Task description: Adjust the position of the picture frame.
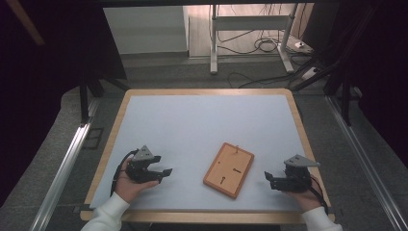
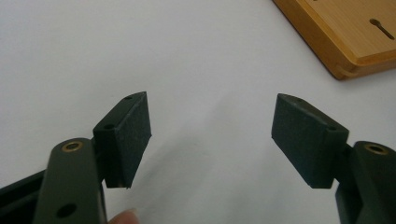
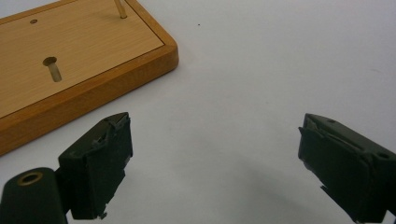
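Item 1: wooden board (image 1: 229, 170), rectangular, raised rim, keyhole-shaped slots in its face and a thin peg standing near its far edge. It lies flat on the white table surface (image 1: 202, 125), toward the near side and right of centre, turned at a slant, between the two grippers and touching neither.

Item 2: left gripper (image 1: 161, 172), held in the person's left hand (image 1: 129, 182) near the front left of the table, jaws spread wide with nothing between them (a fingertip shows at the lower edge of the left gripper view).

Item 3: right gripper (image 1: 269, 178), held near the front right, pointing toward the board, jaws likewise wide apart and empty.

Surround: pale wooden table frame (image 1: 111, 130); grey floor beyond, with cables (image 1: 262, 45).
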### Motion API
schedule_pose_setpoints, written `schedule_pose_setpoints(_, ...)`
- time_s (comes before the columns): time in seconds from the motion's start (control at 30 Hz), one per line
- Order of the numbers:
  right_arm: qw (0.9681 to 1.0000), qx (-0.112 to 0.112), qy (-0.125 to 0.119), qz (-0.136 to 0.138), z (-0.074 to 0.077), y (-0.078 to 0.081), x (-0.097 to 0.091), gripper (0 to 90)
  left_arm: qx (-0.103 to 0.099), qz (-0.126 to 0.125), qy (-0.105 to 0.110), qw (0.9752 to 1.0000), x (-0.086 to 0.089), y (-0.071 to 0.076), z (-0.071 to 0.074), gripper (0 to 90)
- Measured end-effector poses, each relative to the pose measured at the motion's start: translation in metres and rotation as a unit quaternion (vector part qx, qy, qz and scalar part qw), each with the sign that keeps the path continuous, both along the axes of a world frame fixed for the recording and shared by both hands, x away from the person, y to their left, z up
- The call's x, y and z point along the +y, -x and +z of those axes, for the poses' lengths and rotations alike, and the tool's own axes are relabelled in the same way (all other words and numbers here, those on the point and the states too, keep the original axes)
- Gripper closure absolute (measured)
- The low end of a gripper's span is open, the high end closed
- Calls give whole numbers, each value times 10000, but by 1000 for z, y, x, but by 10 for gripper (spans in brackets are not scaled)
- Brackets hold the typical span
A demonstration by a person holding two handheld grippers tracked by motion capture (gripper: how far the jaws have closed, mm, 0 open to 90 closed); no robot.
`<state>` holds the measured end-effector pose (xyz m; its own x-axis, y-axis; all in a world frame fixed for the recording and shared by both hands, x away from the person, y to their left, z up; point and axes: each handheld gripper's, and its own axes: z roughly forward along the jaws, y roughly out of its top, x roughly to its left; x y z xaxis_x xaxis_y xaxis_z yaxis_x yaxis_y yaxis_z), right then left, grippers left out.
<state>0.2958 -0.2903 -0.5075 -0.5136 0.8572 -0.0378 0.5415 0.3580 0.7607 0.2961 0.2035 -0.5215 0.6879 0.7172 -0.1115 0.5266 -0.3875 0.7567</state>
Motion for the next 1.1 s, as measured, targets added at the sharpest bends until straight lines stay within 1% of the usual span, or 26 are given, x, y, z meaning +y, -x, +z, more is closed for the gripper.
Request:
schedule_pose_setpoints(0.1,10000,54,-9,-8,-1,-2,-3,107,5,48,-4,10000,1,-2,-1,279)
schedule_pose_setpoints(0.17,9999,140,29,7,-2,-3,-3,106,10,44,-29,10000,2,-3,-2,278)
schedule_pose_setpoints(0.27,9998,176,1,70,-1,-3,-3,116,-33,48,-31,10000,3,-2,-2,277)
schedule_pose_setpoints(0.37,9999,110,54,99,2,0,-1,137,-64,63,-27,10000,3,0,-1,277)
schedule_pose_setpoints(0.47,9999,58,87,84,5,3,0,136,-59,61,-40,10000,3,1,-1,277)
schedule_pose_setpoints(0.5,9999,46,86,90,6,3,1,131,-94,82,-108,9999,4,1,-1,277)
schedule_pose_setpoints(0.53,9999,42,91,96,7,3,2,130,-93,83,-122,9998,4,0,-2,277)
schedule_pose_setpoints(0.57,9999,29,99,110,7,2,2,130,-66,78,-81,9999,4,0,-1,277)
schedule_pose_setpoints(0.67,9999,-4,96,108,10,1,4,132,-66,88,-66,9999,5,1,-2,277)
schedule_pose_setpoints(0.87,9996,-15,81,283,10,-6,10,168,-66,109,-86,9999,6,1,-2,277)
schedule_pose_setpoints(1.1,9991,-31,70,407,13,-7,16,191,-43,104,-103,9999,4,0,-3,277)
